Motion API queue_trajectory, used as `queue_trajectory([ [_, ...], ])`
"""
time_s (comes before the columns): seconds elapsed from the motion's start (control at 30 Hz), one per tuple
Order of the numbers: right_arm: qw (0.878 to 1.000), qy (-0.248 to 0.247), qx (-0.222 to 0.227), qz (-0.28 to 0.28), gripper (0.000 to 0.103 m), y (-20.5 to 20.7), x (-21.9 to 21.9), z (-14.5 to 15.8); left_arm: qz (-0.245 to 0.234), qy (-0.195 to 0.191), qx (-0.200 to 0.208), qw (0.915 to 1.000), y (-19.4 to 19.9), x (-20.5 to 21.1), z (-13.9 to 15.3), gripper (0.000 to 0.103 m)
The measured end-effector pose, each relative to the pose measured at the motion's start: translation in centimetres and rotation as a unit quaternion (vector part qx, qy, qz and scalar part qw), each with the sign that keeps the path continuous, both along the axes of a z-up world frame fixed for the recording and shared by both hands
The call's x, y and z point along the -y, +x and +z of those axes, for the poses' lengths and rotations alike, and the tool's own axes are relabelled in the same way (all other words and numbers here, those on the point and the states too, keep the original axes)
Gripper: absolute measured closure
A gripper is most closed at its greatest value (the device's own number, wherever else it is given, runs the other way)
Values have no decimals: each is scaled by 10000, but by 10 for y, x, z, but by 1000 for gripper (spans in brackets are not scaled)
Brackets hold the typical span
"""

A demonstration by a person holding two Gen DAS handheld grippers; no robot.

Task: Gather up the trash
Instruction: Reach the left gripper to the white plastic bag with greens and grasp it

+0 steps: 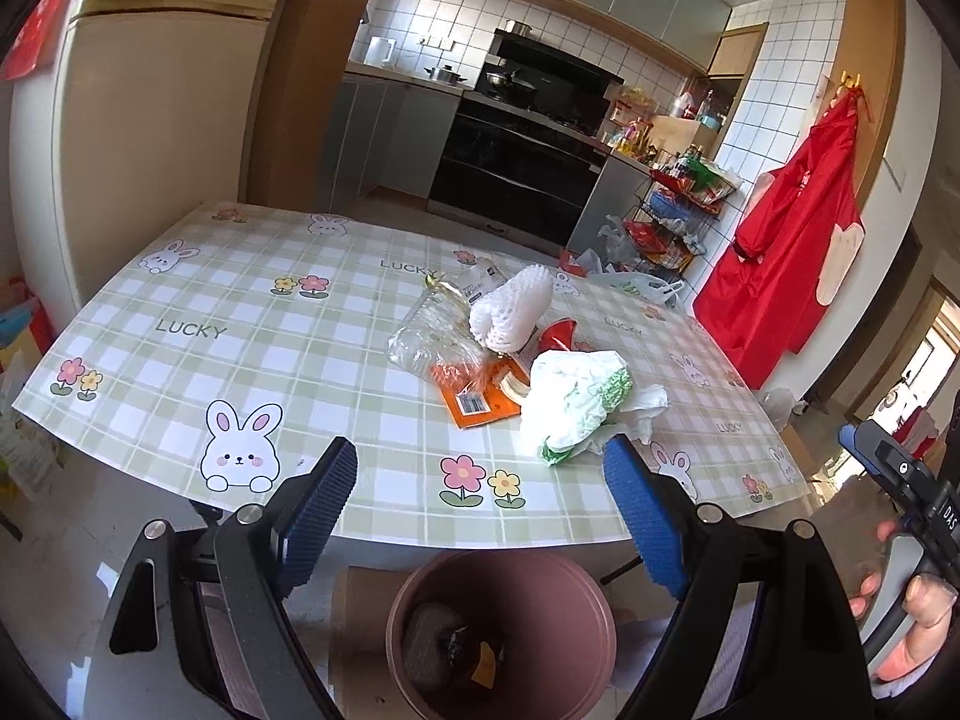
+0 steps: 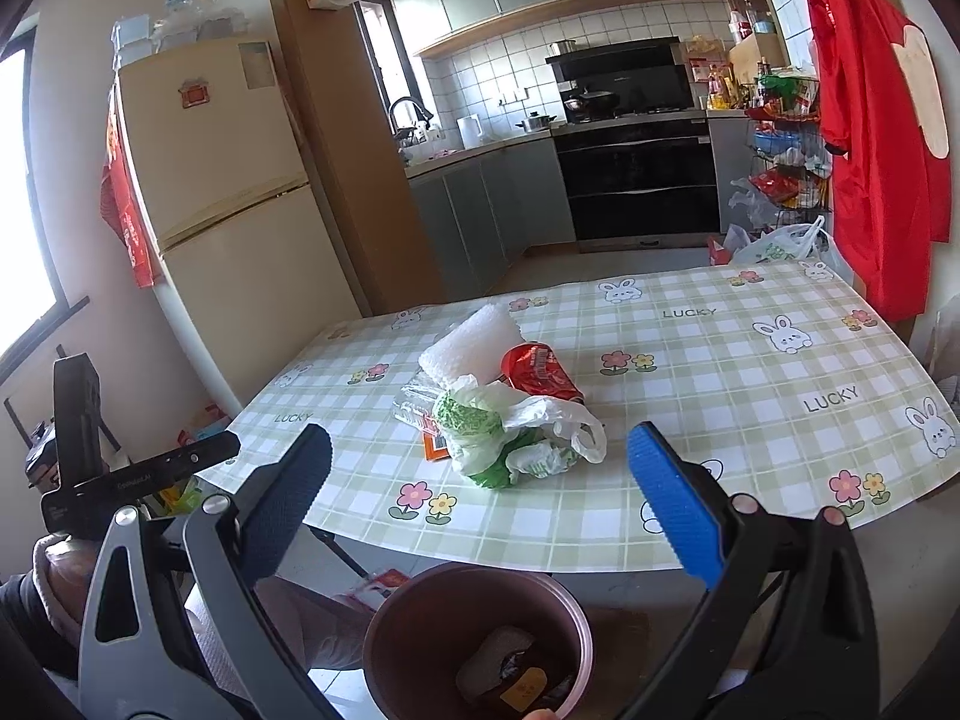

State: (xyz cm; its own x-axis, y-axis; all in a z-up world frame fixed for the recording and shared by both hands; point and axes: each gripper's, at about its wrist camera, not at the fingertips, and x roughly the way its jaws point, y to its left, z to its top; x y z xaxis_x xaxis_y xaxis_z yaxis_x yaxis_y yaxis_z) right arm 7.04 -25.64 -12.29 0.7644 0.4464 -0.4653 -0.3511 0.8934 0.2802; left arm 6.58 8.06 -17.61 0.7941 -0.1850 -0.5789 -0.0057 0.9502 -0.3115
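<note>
A pile of trash lies on the checked table [image 1: 180,312]: a white and green plastic bag [image 1: 570,402], white foam fruit netting [image 1: 516,306], a crumpled clear plastic bottle [image 1: 432,336], an orange packet [image 1: 480,402] and a red wrapper [image 1: 558,333]. The right wrist view shows the bag [image 2: 498,438], netting [image 2: 468,348] and red wrapper [image 2: 540,372]. A brown bin [image 1: 501,630] [image 2: 480,636] with some trash inside stands below the near table edge. My left gripper [image 1: 480,498] and right gripper [image 2: 480,480] are both open and empty, held above the bin, short of the pile.
A fridge [image 2: 222,180] stands at the left. The kitchen counter and oven [image 1: 522,162] are behind the table. A wire rack [image 1: 678,210] and a red apron [image 1: 792,228] are at the right. Plastic bags [image 2: 774,246] lie on the floor beyond the table.
</note>
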Motion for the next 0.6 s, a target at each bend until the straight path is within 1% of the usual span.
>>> queue_trajectory([
  [0.3, 9999, -133, -5, -18, 6, -1, -1, -2, -106, 221, 46, 9997, -1, 10, 2, 21],
  [0.6, 9999, -156, -57, -38, 6, 0, 0, -5, -156, 326, 1, 9993, -1, 16, -1, 21],
])
